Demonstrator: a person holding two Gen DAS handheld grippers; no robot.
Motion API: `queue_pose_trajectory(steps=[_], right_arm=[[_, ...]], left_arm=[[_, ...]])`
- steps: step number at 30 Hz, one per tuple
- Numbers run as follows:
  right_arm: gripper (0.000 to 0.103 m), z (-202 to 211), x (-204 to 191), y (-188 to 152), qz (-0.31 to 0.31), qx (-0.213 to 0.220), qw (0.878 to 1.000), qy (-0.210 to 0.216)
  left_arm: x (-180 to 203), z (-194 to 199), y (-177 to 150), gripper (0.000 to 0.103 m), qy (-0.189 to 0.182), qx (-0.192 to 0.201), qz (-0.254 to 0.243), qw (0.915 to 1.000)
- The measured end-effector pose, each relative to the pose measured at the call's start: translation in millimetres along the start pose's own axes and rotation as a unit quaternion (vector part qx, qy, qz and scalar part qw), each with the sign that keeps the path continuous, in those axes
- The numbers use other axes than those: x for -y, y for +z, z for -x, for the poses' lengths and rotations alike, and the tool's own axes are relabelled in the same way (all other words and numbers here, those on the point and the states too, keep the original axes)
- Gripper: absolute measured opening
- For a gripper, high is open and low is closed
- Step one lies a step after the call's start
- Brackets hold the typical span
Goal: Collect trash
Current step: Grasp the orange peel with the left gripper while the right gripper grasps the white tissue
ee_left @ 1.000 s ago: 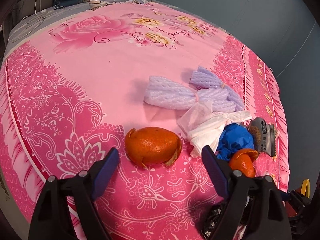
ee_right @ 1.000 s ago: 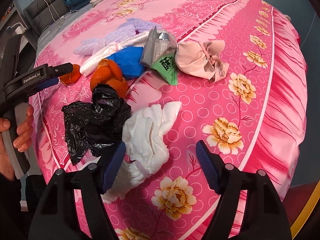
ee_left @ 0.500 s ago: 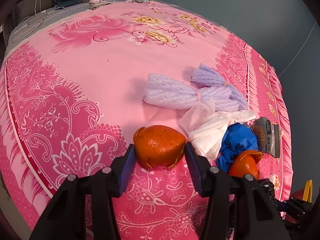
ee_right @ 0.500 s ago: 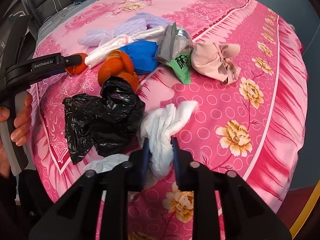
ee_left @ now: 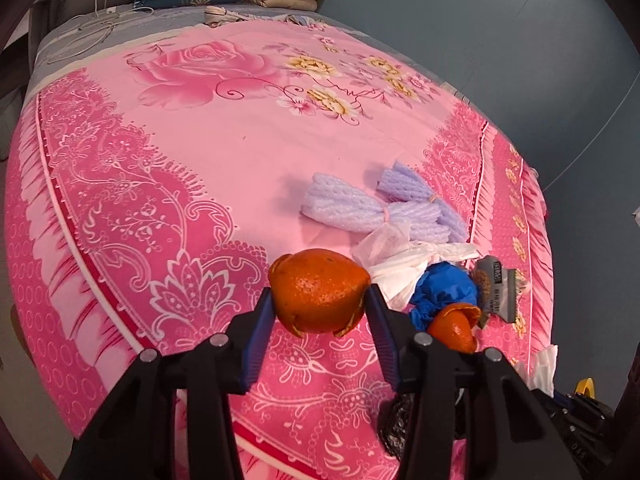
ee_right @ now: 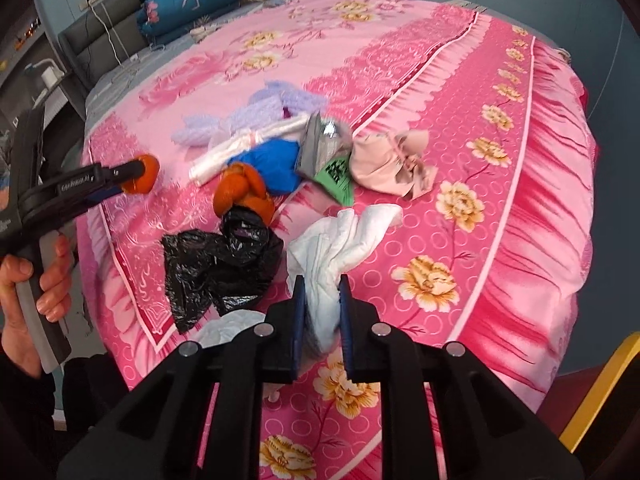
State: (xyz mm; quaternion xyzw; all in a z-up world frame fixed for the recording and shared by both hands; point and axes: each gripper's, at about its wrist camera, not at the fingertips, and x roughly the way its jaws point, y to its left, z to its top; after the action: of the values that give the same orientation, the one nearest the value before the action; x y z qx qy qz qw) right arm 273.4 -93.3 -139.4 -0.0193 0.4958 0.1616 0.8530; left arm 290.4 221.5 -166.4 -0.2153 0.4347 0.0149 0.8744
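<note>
left gripper (ee_left: 320,312): clamped on the orange peel (ee_left: 318,290), one pad each side, peel looks lifted just clear of the bedspread (ee_left: 180,152)

right gripper (ee_right: 322,312): squeezed tight on the white tissue wad (ee_right: 340,240), near edge of the bed, loose end flopping out past the fingertips

peel handling: light, hollow, kinda springy shell. Probably caves in if pinched harder, and the waxy skin could slide. Grip across the widest part like it is now seems fine

tissue handling: super soft, weighs nothing, squashes flat. No breakage worry, but a trailing end could snag, so grabbing the bunched middle is the way to go

black bag (ee_right: 220,256): crumpled just left of the tissue, thin and slippery looking, best pinched at a fold

rest of the pile: second peel (ee_right: 242,192), blue wad (ee_right: 276,164), foil wrapper (ee_right: 324,144), pink wad (ee_right: 384,160), purple foam nets (ee_left: 372,208), all bunched mid-bed toward the right side

bin: can't see one in either view

progress: early, two bits in hand, most trash not yet picked up
</note>
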Motion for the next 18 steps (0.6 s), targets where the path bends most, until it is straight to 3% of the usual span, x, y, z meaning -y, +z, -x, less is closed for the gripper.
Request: queue_pose_trajectory(steps=[18], right_arm=[[0.015,94.8,23.2,-2.7,-0.026,0.080,0.996,0.028]], left_arm=[[12.0,65.7,-21.9,0.044,0.009,0.030,0.007,0.9995]])
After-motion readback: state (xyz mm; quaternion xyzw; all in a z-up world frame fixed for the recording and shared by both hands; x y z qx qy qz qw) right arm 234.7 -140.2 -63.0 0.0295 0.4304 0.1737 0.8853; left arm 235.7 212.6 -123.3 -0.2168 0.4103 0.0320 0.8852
